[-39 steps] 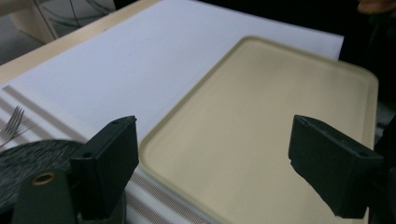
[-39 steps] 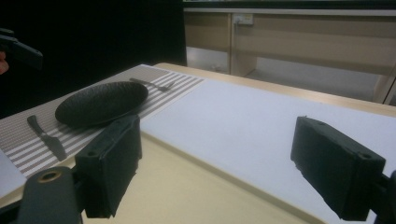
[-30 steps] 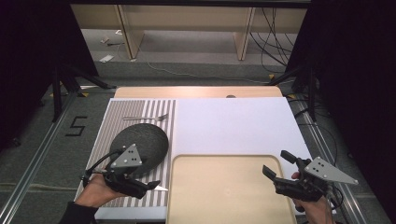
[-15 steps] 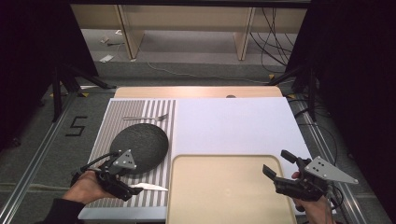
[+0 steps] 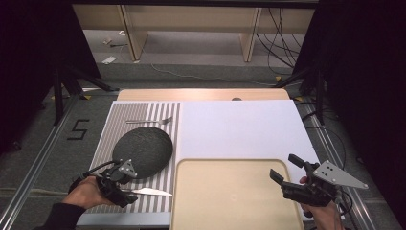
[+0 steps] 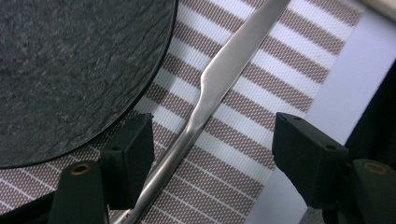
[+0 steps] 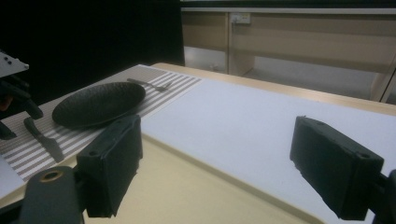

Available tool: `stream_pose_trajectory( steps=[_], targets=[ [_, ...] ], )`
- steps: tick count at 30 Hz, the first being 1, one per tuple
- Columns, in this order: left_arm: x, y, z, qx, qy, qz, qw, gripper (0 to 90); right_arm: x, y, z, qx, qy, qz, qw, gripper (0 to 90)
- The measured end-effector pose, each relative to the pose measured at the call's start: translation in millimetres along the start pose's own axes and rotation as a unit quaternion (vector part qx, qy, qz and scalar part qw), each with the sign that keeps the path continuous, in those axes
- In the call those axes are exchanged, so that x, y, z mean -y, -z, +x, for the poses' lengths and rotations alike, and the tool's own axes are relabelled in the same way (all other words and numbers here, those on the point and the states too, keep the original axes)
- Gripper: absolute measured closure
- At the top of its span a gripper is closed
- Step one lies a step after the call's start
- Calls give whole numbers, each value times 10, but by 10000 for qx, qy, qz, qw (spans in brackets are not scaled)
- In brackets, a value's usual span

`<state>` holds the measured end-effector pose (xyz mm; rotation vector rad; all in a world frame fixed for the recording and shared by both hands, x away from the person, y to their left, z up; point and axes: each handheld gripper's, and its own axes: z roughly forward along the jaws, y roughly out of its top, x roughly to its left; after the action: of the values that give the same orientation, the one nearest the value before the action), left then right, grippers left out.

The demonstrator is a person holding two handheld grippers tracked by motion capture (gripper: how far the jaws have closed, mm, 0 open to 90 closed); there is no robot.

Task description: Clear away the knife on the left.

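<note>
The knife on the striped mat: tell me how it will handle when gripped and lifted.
The knife looks like polished metal, so probably stiff but slippery between the left gripper's open jaws. It lies flat and thin on the striped mat, so it may pivot or slide rather than roll.

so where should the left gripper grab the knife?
On the handle, from above. The knife lies flat on the striped mat beside the dark plate, and its narrow handle sits between the left gripper's open jaws, which have just been closing.
</note>
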<state>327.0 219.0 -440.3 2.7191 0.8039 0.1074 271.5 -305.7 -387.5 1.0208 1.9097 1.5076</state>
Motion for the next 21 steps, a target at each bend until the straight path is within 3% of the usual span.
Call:
stream_pose_trajectory(
  steps=[3,9,12,21],
  targets=[
    [6,-81,54,26,2,209,9998,321,1,-5,-1,-7,7,-4,10000,179],
    [34,-152,130,11,98,377,9992,353,0,-3,-3,-13,1,-8,10000,179],
    [34,-175,175,90,125,429,9990,438,-2,4,-1,-2,38,-4,10000,180],
    [-2,-218,179,67,49,626,9980,510,0,-2,1,-2,19,17,10000,181]
  ],
)
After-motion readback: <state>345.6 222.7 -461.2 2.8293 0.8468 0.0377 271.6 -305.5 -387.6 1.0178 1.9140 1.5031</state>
